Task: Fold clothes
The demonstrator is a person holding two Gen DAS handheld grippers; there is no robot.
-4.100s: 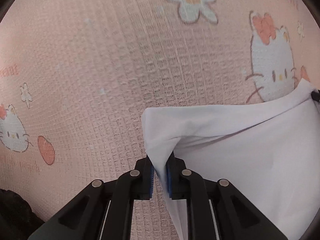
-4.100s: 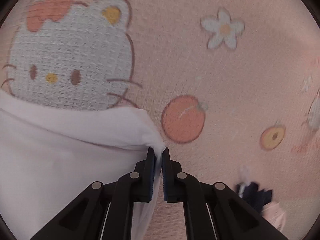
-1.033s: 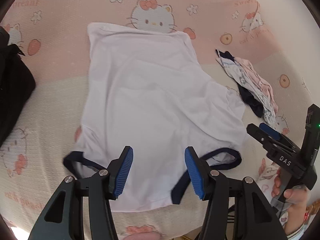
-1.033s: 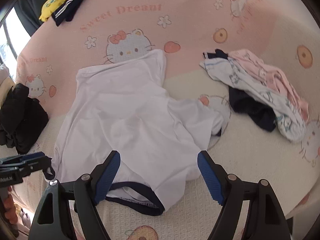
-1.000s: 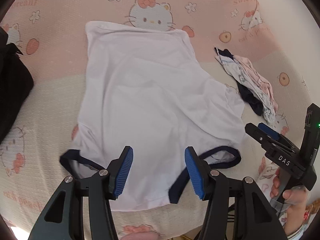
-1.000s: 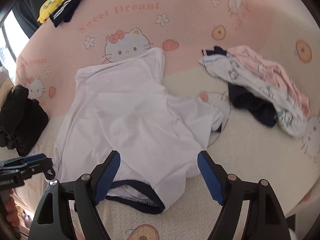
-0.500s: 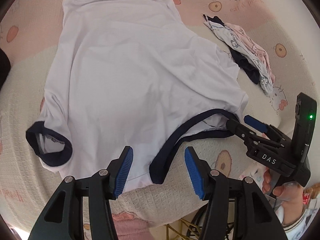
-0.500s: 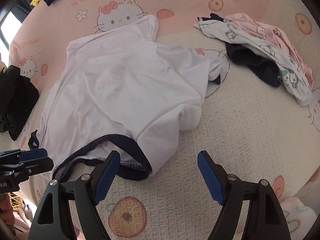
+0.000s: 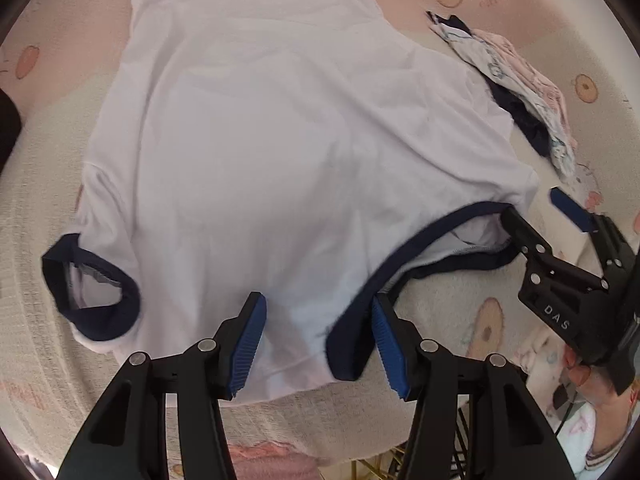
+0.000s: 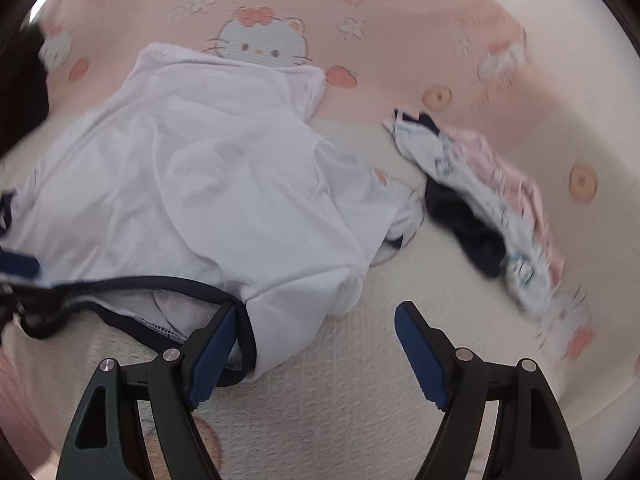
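Our left tool (image 9: 316,340) hangs half open over the white T-shirt (image 9: 280,128), its navy collar (image 9: 400,256) between the pads, ungripped. Our right tool (image 10: 316,354) gapes wide and empty at the collar's far end.

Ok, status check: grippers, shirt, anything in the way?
Left gripper open over the collar. Right gripper open at the collar's other end. White shirt flat, unfolded. Clothes pile lies apart.

free: blanket (image 10: 360,380) right of shirt (image 10: 200,184) | obstacle: clothes pile (image 10: 480,208)
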